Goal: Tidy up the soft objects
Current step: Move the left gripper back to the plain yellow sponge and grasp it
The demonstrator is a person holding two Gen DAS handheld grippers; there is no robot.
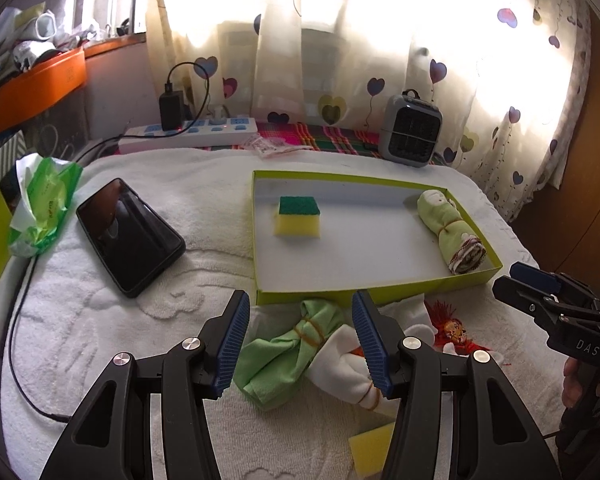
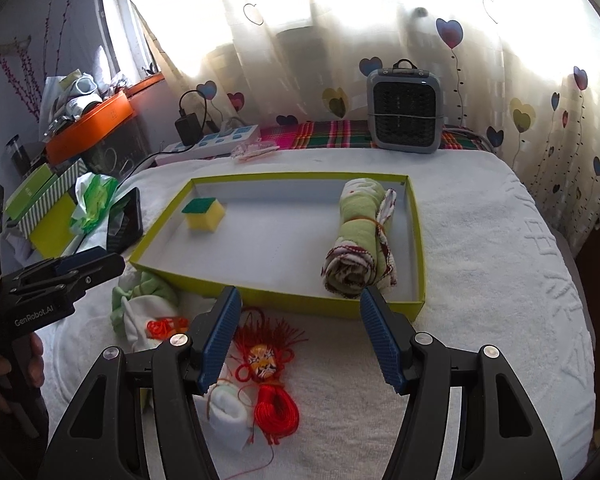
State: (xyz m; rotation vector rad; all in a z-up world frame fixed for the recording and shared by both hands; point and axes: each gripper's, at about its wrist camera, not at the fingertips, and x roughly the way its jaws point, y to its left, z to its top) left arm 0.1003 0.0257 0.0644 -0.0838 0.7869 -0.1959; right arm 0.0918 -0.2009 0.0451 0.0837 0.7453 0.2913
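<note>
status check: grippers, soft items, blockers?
Left gripper open over green cloth bundle; right gripper open over red tassel ornament. Tray holds sponge, rolled towel. No blockers.

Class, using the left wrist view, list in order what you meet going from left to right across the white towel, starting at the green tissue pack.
Green tissue pack → black phone → yellow-green sponge in the tray → rolled green cloth → right gripper.

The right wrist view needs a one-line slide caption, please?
Open right gripper above a red tassel, facing the tray holding sponge and towel roll.
</note>
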